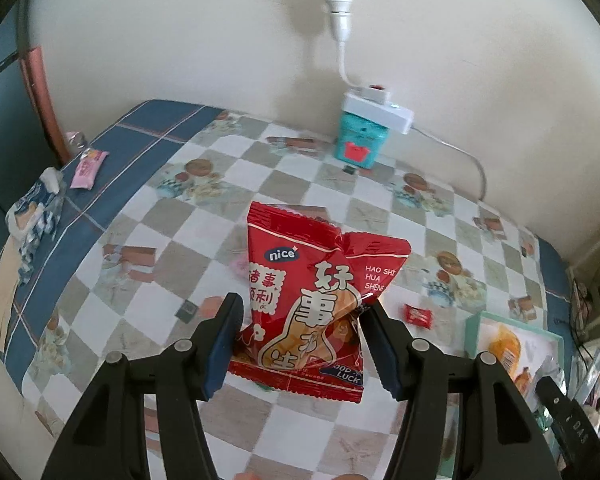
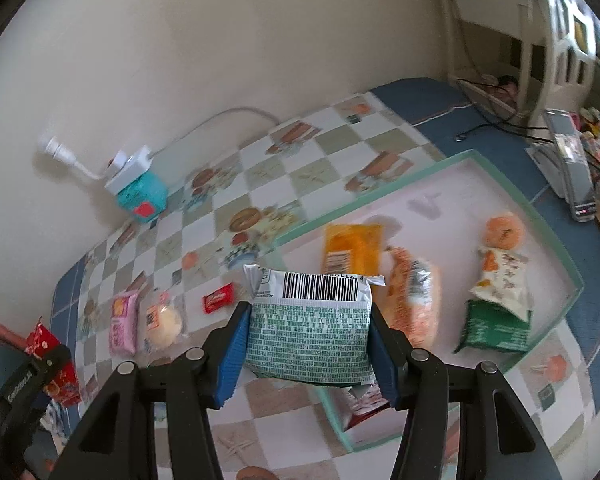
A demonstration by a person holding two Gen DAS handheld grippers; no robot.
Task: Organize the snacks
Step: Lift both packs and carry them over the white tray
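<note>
gripping a red peanut bag (image 1: 306, 300), the left gripper (image 1: 300, 344) has both blue pads pressed against the bag's lower sides; bag is upright, crumpled at the top right, lifted above the checkered tablecloth (image 1: 172, 264). far left on the blue border lie a blue-white wrapped pack (image 1: 36, 212) and a pink snack bar (image 1: 88, 168), apart from each other. behind the bag by the wall stands a teal box (image 1: 358, 146) with a white power strip (image 1: 378, 110) on top. right of the bag a small red candy (image 1: 418, 315) lies on the cloth, well apart from the fingers. at the right edge part of the mint-rimmed tray (image 1: 474, 332) shows, with an orange pack inside, blurred.

right wrist view: at far left the other gripper and its red bag show at the edge. on the cloth, a pink packet (image 2: 123, 326) lies just beside a clear-wrapped round bun (image 2: 166, 326), then the same red candy (image 2: 219, 299). the right gripper (image 2: 308, 354) is clamped on a green-white snack pack (image 2: 310, 330), barcode end up, held above the tray's near left rim (image 2: 332, 412). inside the tray: an orange packet (image 2: 352, 250), an orange-white wrapped roll (image 2: 414, 300), a green bag (image 2: 494, 328) with a white-orange packet (image 2: 500, 280) overlapping its top, and a round orange snack (image 2: 504, 230) just behind that. under the held pack a red-white packet (image 2: 362, 408) is partly hidden, can't tell what. at far right a phone (image 2: 576, 176) lies off the tray.
</note>
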